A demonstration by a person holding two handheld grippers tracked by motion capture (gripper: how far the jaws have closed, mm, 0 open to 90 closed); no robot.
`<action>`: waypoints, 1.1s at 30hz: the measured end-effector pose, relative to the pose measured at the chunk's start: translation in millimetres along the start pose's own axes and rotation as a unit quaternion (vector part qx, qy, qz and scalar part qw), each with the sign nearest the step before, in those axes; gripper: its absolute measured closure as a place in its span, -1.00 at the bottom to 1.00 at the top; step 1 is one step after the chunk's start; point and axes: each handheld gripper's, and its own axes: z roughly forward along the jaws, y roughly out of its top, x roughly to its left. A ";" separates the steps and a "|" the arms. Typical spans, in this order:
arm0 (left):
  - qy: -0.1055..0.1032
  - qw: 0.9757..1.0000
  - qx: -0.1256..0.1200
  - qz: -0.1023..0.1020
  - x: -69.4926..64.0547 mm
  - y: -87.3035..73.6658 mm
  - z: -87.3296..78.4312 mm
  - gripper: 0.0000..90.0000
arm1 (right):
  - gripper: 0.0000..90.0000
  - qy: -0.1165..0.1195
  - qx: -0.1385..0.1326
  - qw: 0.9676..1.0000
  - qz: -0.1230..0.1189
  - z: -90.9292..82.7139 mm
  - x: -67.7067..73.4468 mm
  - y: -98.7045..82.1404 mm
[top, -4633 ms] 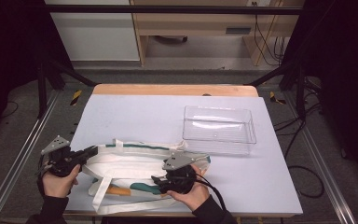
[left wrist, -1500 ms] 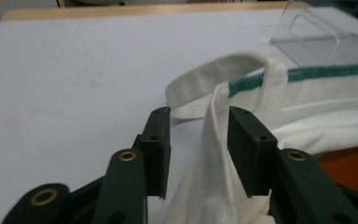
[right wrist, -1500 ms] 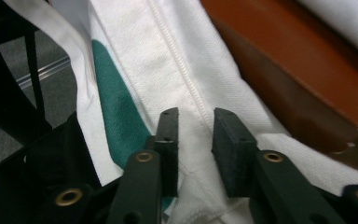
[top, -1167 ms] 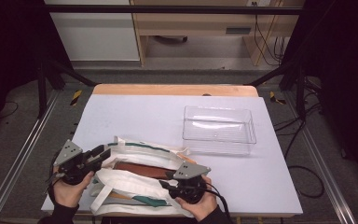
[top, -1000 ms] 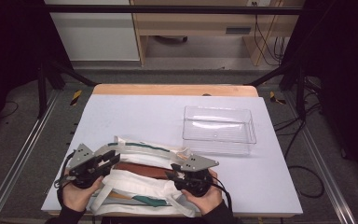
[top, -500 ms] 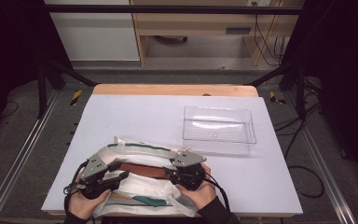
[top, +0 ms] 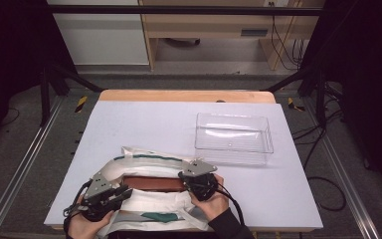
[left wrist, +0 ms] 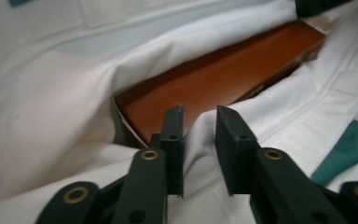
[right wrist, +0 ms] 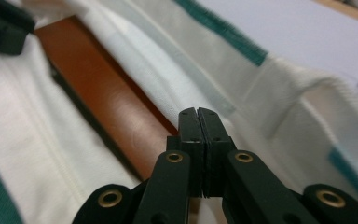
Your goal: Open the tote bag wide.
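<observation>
Your left tool (left wrist: 199,126) has just been closing and pinches a fold of the white cloth bag (top: 151,201)'s near rim; your right tool (right wrist: 199,122) is fully closed, and whether it traps fabric I cannot tell. The brown box (left wrist: 214,84) lies inside the bag's open mouth, near the tabletop (top: 154,124)'s front edge. If the thin fold slips, the mouth could collapse over the box. 1 clear bin (top: 234,138) stands well apart; dark room, cables on the floor.

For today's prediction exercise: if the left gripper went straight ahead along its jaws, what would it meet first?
Probably the brown box inside the white cloth bag; the left gripper already has a fold of bag cloth between its jaws.
</observation>
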 end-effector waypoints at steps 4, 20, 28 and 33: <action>-0.003 1.000 0.008 0.007 -5.0 -8.7 -4.8 0.79 | 1.00 -0.021 -0.014 0.999 0.033 -0.1 -8.2 1.6; 0.014 0.999 0.030 0.023 -12.4 -20.5 5.8 0.83 | 0.87 -0.045 0.018 0.996 0.078 32.9 -30.4 -17.4; 0.000 1.000 -0.021 0.011 -11.5 -8.7 -5.3 0.52 | 0.69 -0.031 -0.033 0.995 0.088 2.7 -31.3 -11.3; 0.017 0.997 -0.067 0.017 -0.5 16.1 -17.5 0.31 | 0.61 -0.008 -0.055 0.995 0.079 -26.4 -24.8 -11.0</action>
